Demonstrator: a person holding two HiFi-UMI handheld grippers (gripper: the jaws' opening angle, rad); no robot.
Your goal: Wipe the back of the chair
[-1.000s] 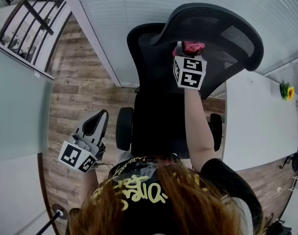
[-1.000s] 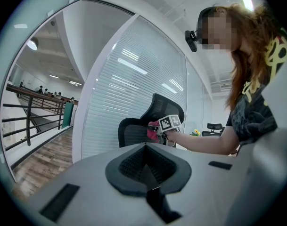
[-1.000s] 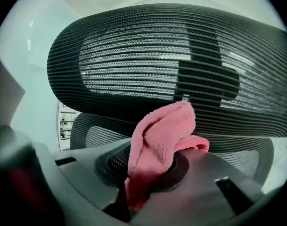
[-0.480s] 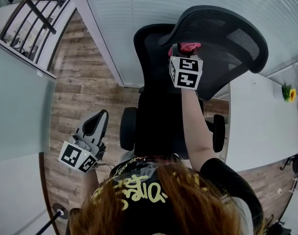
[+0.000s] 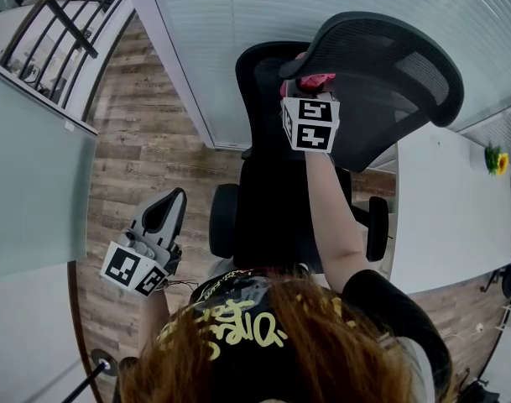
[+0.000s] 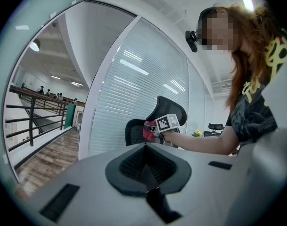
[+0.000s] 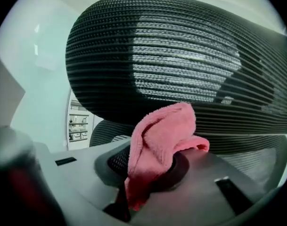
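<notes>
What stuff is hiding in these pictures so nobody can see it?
- Right gripper view: whether the pink cloth really touches the chair back. The cloth itself covers that spot.
- Head view: whatever is under the chair; its seat blocks it.
- Head view: the yellow flower is too small to show any detail.
- Left gripper view: the people on the far walkway are too tiny.

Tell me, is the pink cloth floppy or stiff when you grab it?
Probably floppy: the cloth folds and droops over the right gripper, which is shut on it. Its surface looks fuzzy, so it is likely soft and not slippery. It also seems light, since one small pinch holds the whole bunch up in front of the chair back.
</notes>
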